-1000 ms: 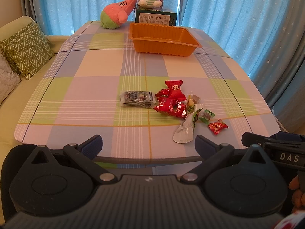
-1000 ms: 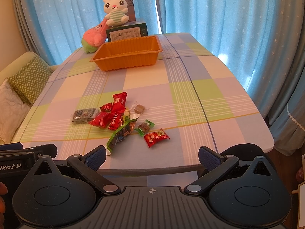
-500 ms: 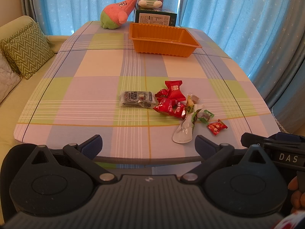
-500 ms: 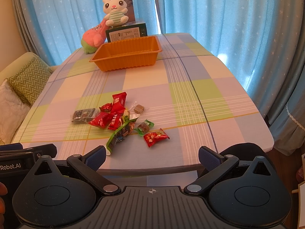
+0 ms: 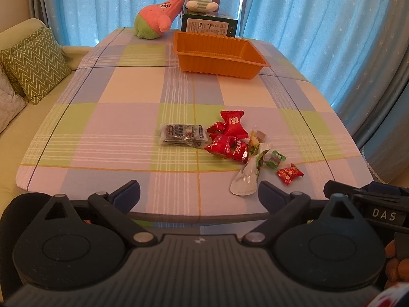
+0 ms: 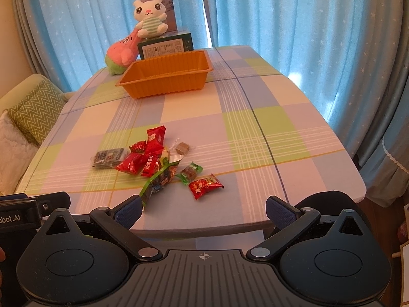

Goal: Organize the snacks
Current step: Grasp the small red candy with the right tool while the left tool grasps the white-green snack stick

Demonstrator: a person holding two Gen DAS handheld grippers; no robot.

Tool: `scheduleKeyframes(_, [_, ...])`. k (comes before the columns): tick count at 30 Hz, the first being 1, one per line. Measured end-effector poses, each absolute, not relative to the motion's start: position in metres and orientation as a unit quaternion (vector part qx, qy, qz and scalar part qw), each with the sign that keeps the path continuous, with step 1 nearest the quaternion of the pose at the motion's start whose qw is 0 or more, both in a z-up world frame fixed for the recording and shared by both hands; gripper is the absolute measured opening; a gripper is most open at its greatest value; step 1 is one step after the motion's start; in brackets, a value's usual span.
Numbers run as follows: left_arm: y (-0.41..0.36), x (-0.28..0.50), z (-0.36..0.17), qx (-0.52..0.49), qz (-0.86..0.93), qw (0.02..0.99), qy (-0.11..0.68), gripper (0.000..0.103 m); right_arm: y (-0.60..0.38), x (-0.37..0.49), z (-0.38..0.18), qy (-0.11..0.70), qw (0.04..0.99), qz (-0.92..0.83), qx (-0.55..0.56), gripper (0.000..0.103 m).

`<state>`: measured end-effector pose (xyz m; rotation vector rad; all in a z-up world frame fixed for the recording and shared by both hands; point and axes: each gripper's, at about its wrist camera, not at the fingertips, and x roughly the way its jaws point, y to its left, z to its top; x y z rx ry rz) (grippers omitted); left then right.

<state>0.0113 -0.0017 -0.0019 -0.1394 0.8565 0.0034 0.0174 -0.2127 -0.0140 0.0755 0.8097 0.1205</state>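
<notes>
Nothing has moved: both empty grippers, left (image 5: pixel 199 195) and right (image 6: pixel 203 208), gape before crinkly wrapped snacks (image 6: pixel 153 161).

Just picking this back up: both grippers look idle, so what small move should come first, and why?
Probably ease the open right gripper forward toward the small red candy, the loose snack nearest it. The orange tray looks empty, and the left gripper is open short of the table edge.

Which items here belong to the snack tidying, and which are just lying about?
Job: snack pile, orange tray, left claw, right claw, both open.
Lying about: bunny toy, pink plush, green box, cushion.
</notes>
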Motion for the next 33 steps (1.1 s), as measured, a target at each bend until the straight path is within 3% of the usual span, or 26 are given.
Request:
scheduleKeyframes(9, [0.001,0.035,-0.01,-0.069,-0.029,0.903,0.423,0.09,-0.214,0.036,-0.021,0.383,0.921,0.058,0.044,0.102])
scheduleKeyframes(13, [-0.001,0.052,-0.021,-0.062,-0.035,0.9,0.43,0.086,-0.215,0.054,-0.037,0.394,0.915,0.064,0.058,0.084])
scheduleKeyframes(19, [-0.009,0.073,-0.038,-0.048,-0.052,0.896,0.438,0.076,-0.221,0.079,-0.068,0.408,0.908,0.062,0.075,0.066])
scheduleKeyframes(26, [-0.019,0.091,-0.052,-0.042,-0.069,0.889,0.45,0.071,-0.221,0.1,-0.095,0.43,0.896,0.065,0.088,0.057])
scheduleKeyframes(33, [-0.023,0.101,-0.061,-0.042,-0.073,0.885,0.457,0.071,-0.219,0.115,-0.106,0.428,0.897,0.051,0.092,0.056])
